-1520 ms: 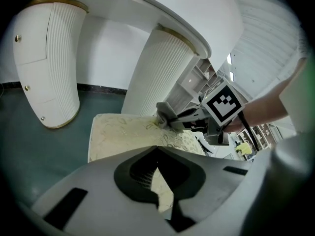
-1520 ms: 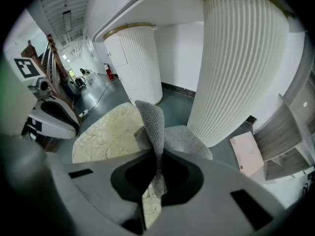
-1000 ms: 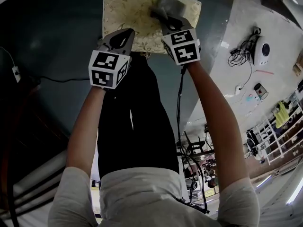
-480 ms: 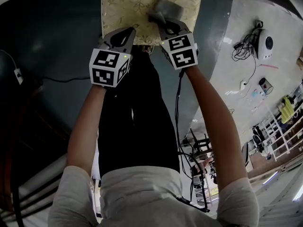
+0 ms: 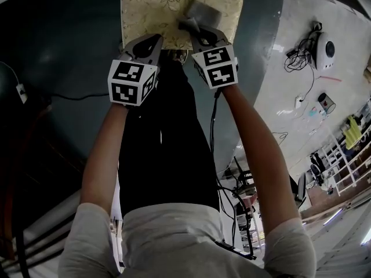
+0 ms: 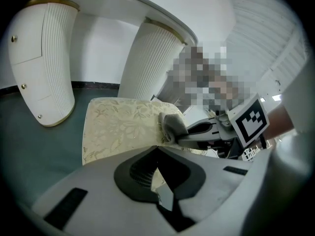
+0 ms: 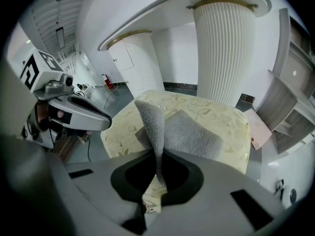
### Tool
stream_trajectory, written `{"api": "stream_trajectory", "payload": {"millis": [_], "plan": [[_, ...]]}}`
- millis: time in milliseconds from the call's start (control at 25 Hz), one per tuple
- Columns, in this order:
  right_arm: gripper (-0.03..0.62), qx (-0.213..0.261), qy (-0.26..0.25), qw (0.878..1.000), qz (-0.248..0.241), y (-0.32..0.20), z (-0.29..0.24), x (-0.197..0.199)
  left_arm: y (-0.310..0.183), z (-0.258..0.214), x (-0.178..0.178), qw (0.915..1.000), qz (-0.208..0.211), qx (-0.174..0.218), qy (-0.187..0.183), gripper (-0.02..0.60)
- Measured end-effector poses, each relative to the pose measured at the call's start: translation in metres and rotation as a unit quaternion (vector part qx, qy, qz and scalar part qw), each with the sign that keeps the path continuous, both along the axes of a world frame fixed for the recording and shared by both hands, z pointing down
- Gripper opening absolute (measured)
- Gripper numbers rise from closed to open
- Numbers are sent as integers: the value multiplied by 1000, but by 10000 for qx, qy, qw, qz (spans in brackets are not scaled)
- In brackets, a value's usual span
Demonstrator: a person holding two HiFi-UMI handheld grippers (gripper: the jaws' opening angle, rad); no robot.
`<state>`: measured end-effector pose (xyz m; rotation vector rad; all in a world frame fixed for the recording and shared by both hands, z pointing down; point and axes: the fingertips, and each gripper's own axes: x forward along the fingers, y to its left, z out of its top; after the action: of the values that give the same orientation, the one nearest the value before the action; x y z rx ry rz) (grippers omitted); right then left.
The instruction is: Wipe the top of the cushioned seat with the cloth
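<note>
Head view: cushioned seat (image 5: 151,10) at the top edge, grey cloth (image 5: 202,10) lying on its right half. Right hand-held gripper (image 5: 194,28) reaches onto the cushioned seat at the cloth. Left hand-held gripper (image 5: 152,41) is at the seat's near edge, left of the cloth and apart from it. Left gripper view: jaws closed tip to tip, nothing between them, seat top just past the tips. Right gripper view: jaws clamped on an upright fold of the cloth, the rest spread flat on the seat beyond. Two white fluted columns (image 7: 224,53) stand behind the seat.
</note>
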<state>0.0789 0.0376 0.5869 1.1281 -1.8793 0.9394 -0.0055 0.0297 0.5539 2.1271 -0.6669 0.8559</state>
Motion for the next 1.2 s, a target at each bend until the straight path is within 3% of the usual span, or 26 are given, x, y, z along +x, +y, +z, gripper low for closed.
{"api": "stream_trajectory", "payload": {"millis": [440, 1200], "plan": [[20, -148, -188, 9997, 93, 30, 1, -7, 12, 0, 14, 10000, -18, -3, -22, 14], [20, -220, -467, 9987, 55, 59, 3, 1, 28, 1, 45, 9990, 424, 24, -134, 14]]}}
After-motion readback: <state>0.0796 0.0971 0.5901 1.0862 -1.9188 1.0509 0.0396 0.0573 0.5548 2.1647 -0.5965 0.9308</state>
